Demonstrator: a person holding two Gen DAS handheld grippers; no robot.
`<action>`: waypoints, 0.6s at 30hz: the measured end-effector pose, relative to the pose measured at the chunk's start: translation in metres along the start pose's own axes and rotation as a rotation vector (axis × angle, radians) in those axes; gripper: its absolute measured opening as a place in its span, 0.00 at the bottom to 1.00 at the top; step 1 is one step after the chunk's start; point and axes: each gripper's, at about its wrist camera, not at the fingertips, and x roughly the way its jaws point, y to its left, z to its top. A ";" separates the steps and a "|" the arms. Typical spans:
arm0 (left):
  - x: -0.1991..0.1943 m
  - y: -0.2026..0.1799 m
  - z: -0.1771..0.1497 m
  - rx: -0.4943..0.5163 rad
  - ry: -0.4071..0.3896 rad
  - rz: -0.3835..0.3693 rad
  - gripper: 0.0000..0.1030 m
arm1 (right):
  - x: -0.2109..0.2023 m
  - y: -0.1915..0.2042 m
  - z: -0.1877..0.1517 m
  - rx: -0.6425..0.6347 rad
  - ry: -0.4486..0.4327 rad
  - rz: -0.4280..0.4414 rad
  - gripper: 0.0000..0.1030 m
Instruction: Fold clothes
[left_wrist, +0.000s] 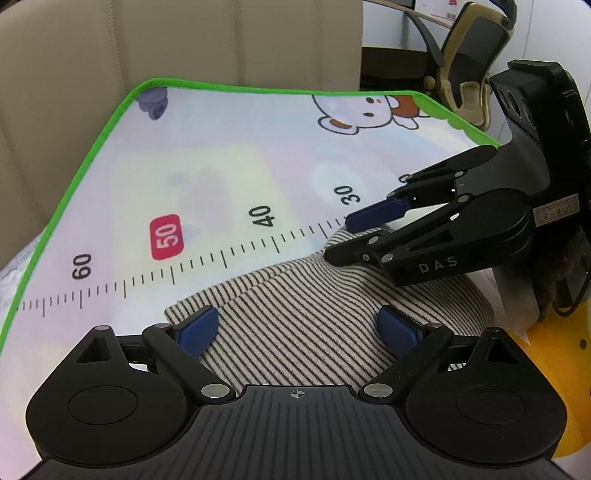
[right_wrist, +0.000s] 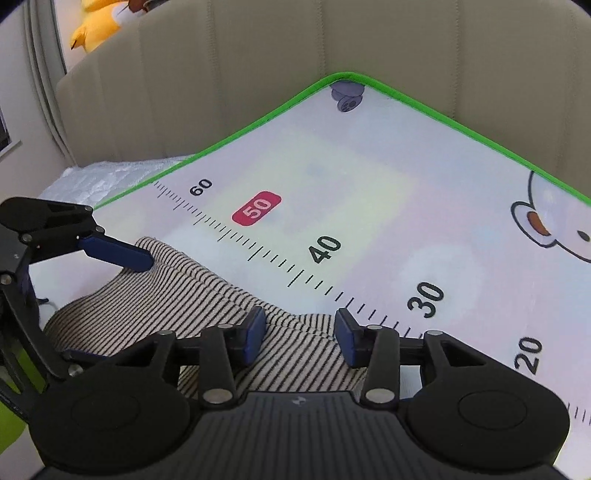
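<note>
Here, both sets of tongs are hovering low over a striped garment (left_wrist: 295, 317) lying bunched on a cartoon mat with a green border (left_wrist: 110, 122) and a printed ruler (left_wrist: 207, 258) running across it. The left gripper (left_wrist: 295, 328) is standing with its blue pads spread wide, the striped cloth lying directly under and between them but touching neither pad as far as I can see. The right gripper (right_wrist: 300, 334) is sitting over the far edge of the cloth with its jaws partly apart; a raised ridge of fabric is standing in the gap, yet the pads are not visibly pressing on it, so I am judging it as released or not yet gripped. To do this fold well, I would say each set of tongs should be taking a corner or a single hem, not a thick bunch, and the two should be lifting evenly so that the stripes stay parallel and the cloth lands flat. The left wrist view is showing the right gripper from the side, its tips down at the garment's edge, and a chair (left_wrist: 469, 62) beyond the mat; the right wrist view alone is showing a yellow plush toy (right_wrist: 99, 26) on the beige sofa back (right_wrist: 258, 92).
</note>
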 end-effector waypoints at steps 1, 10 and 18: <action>0.000 -0.001 0.000 0.001 0.002 -0.001 0.94 | -0.004 0.001 0.000 -0.008 -0.002 -0.007 0.44; -0.003 0.002 -0.002 -0.008 0.004 0.003 0.96 | -0.070 0.004 -0.010 -0.017 -0.059 0.076 0.42; 0.001 -0.013 -0.004 0.074 0.008 0.031 0.96 | -0.040 -0.009 -0.044 0.113 0.144 0.043 0.56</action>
